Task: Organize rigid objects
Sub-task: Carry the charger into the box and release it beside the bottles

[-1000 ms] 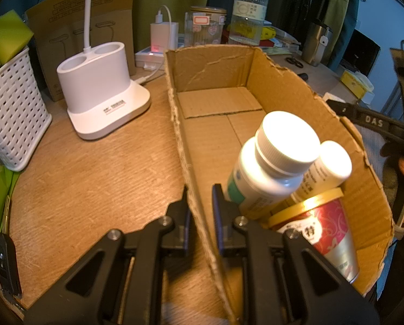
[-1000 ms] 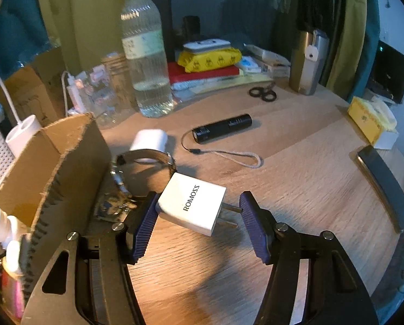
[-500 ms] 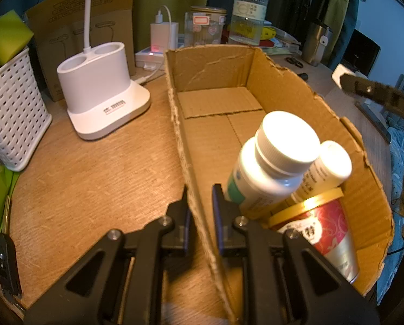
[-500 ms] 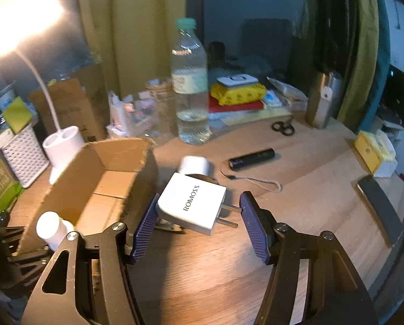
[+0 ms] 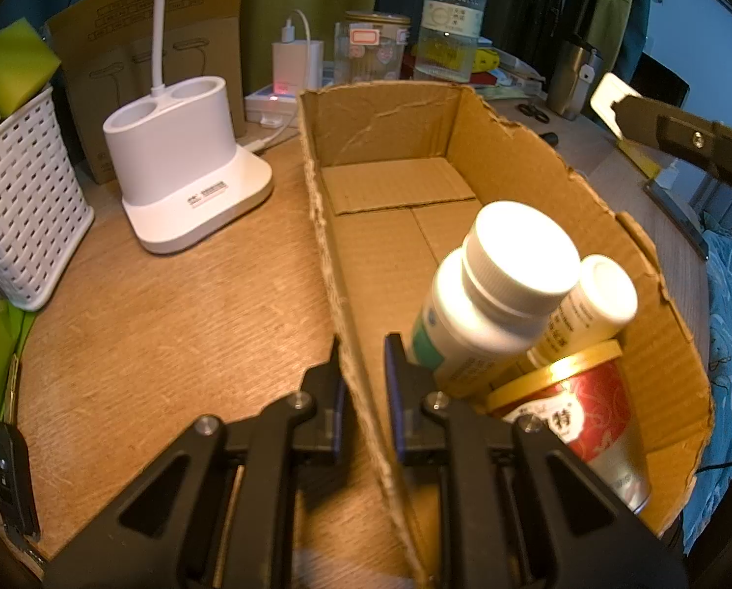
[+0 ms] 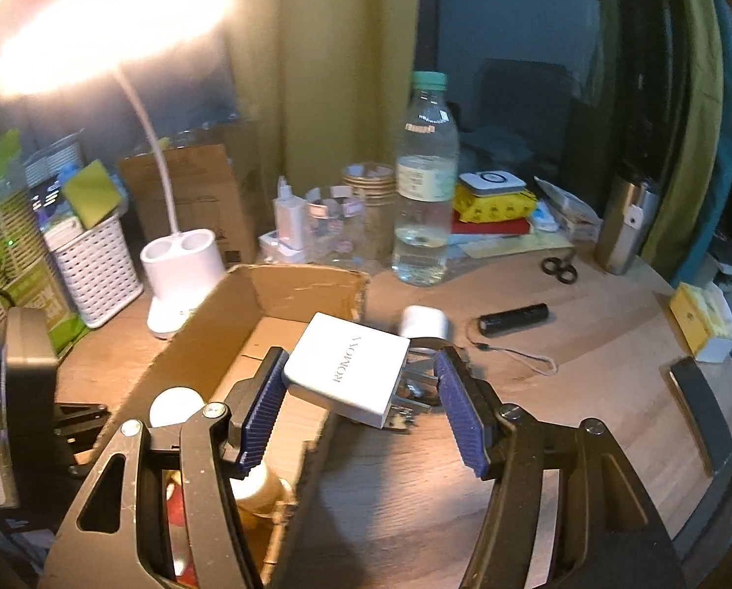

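**Charger carried up over the box**

Lifted off the desk since a second ago, the white charger (image 6: 348, 373) now hangs above the cardboard box (image 5: 552, 172), clamped in the right gripper (image 6: 361, 407).

Left gripper (image 5: 363, 373) pinches the box's near wall, steadying it.

Best lowered into the bare floor, upper centre; bottles (image 5: 493, 304) crowd the lower right.

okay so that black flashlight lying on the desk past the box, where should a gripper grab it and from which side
Grip the flashlight around the middle of its barrel, coming down from above with the jaws across its width. It lies flat on the desk, long and thin, so the short way fits between the pads. Keep clear of the cord trailing from its left end.
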